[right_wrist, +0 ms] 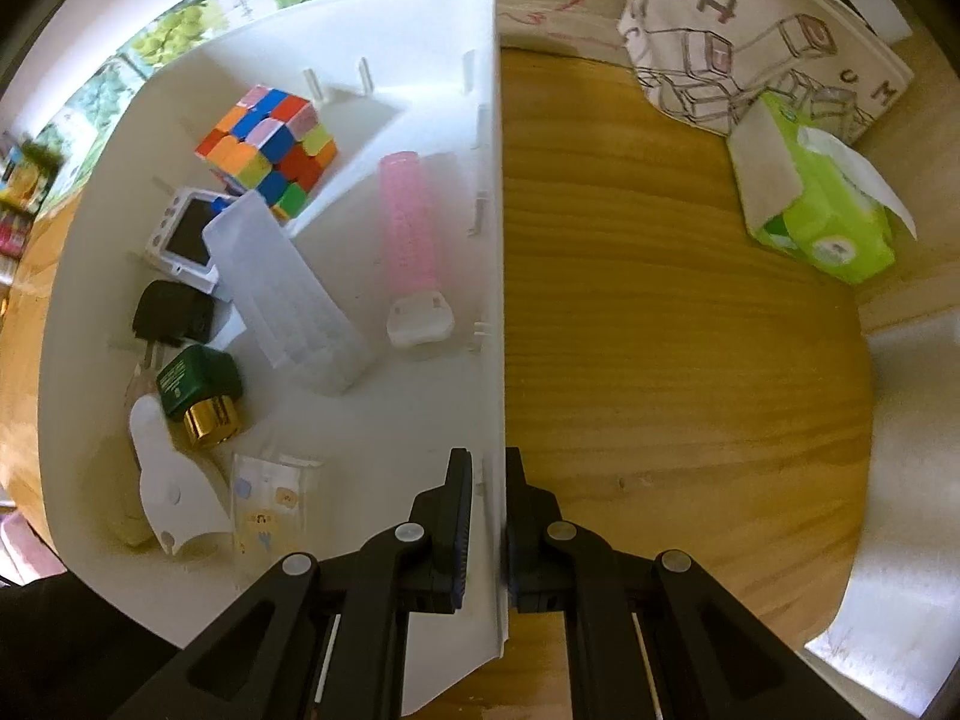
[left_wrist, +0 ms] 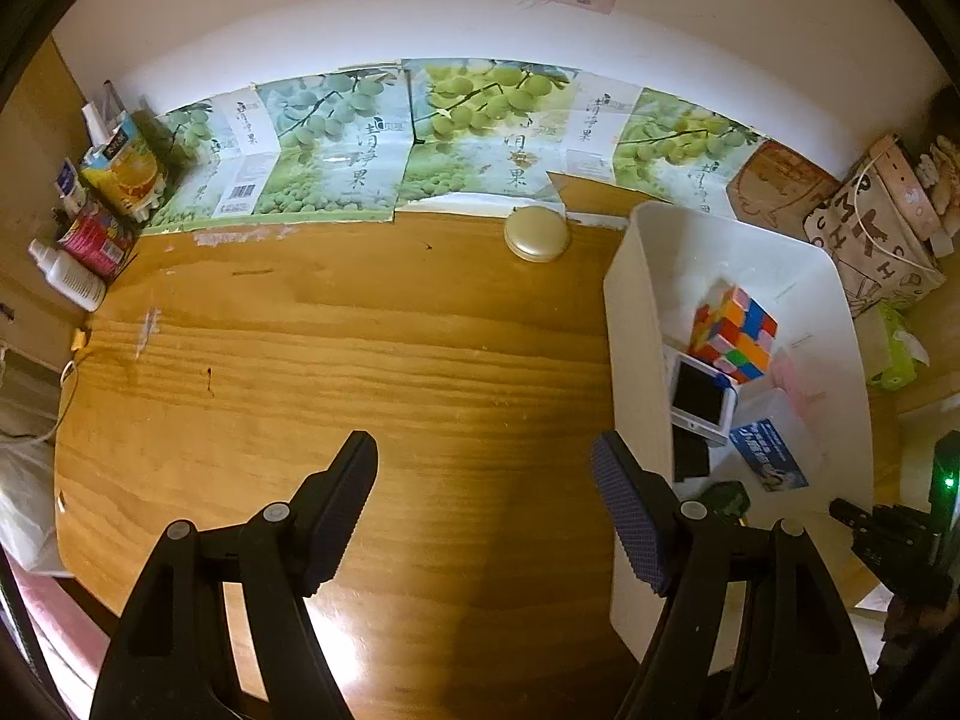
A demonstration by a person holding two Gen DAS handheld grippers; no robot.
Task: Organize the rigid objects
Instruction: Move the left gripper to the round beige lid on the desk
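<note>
A white plastic bin (right_wrist: 495,192) stands on the wooden table; it also shows in the left wrist view (left_wrist: 636,324). My right gripper (right_wrist: 487,480) is shut on the bin's right wall, one finger inside and one outside. In the bin lie a colourful puzzle cube (right_wrist: 267,141), a pink hair roller (right_wrist: 411,228), a translucent case (right_wrist: 282,294), a small white device with a dark screen (right_wrist: 189,237), a black plug (right_wrist: 174,312), a green bottle with gold cap (right_wrist: 201,396) and a white clip (right_wrist: 171,492). My left gripper (left_wrist: 486,480) is open and empty above the bare table, left of the bin.
A round beige compact (left_wrist: 536,234) lies near the back wall. Cartons and bottles (left_wrist: 102,210) crowd the back left corner. A printed tote bag (right_wrist: 756,42) and a green tissue pack (right_wrist: 810,204) sit right of the bin. The table edge curves at the near right.
</note>
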